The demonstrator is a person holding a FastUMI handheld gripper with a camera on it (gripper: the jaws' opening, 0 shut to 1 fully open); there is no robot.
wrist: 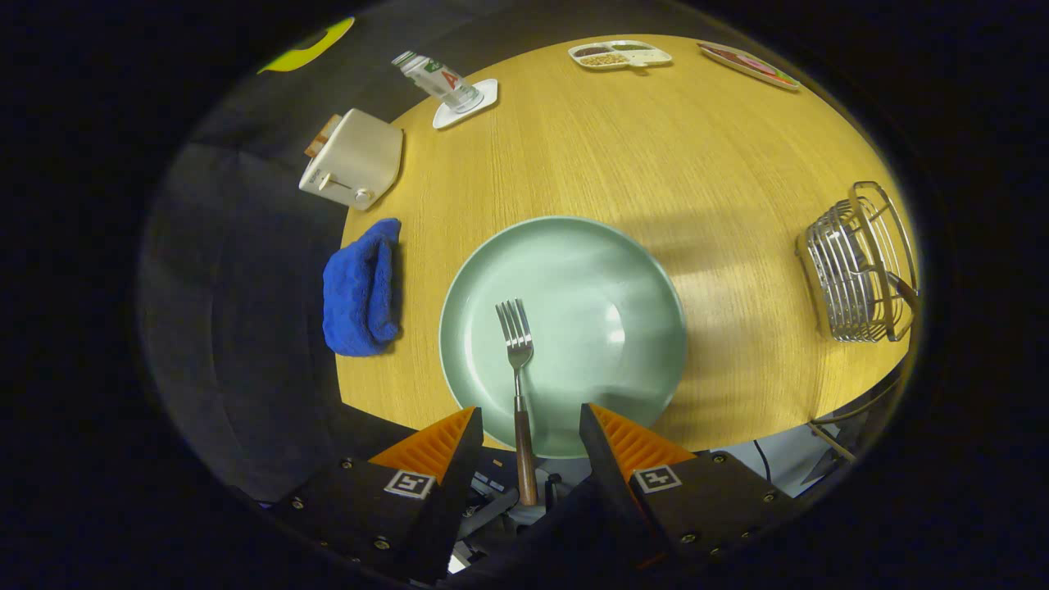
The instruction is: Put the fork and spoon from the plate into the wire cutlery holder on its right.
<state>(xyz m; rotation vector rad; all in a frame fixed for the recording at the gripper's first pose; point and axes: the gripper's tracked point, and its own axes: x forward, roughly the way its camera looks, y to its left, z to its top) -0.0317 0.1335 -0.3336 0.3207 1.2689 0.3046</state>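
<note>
**Fork on plate, fingers wide apart**

Where the wooden table ends, we note the green plate overhanging it, wire cutlery holder well right. On the plate lies the fork (handle between our fingers). Our gripper stands wide open, grasping nothing.

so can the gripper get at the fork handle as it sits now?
Probably yes. The gripper is open, and the fork lies on the plate with its handle running back between the fingers, nothing in between. Closing should catch it.
</note>
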